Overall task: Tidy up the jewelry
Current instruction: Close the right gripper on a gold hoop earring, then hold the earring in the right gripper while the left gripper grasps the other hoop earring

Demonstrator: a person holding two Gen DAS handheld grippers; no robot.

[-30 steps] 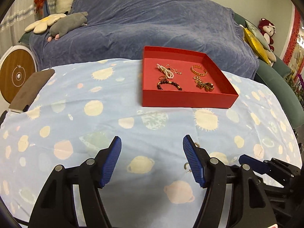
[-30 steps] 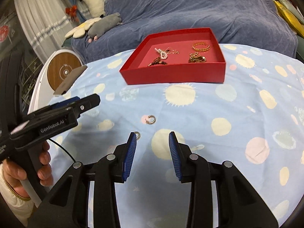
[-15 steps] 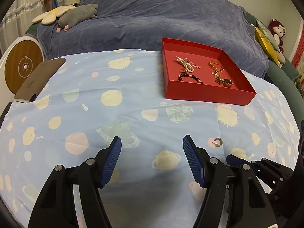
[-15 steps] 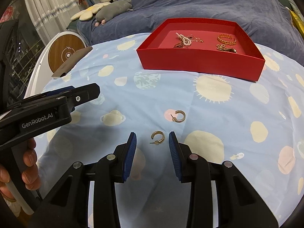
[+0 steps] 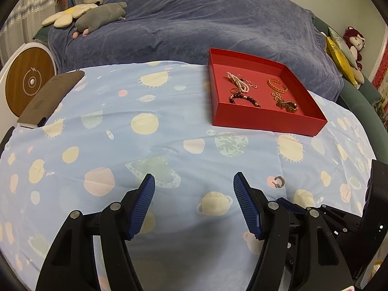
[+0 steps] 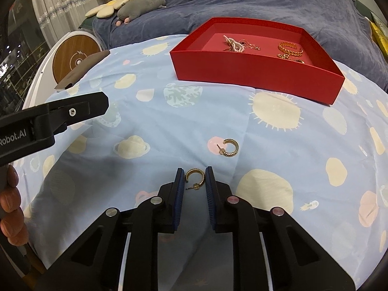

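Right gripper (image 6: 195, 178): blue-padded jaws narrowed around a small gold hoop earring (image 6: 194, 178) lying on the planet-print blue cloth (image 6: 278, 145); pad contact unclear, so grip not confirmed. Left gripper (image 5: 194, 189): jaws spread wide, holding nothing, above the cloth. Second gold hoop earring (image 6: 229, 148) lies just beyond the first. Count: two earrings outside. One shallow red cardboard tray (image 6: 254, 70) farther back holds several other pieces.

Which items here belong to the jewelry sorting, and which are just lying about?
Job: gold hoop earring between the right claw's fingers; second gold hoop earring on the cloth; red cardboard tray.

Lying about: grey plush toy; flower-shaped cushion; round wooden-faced disc.
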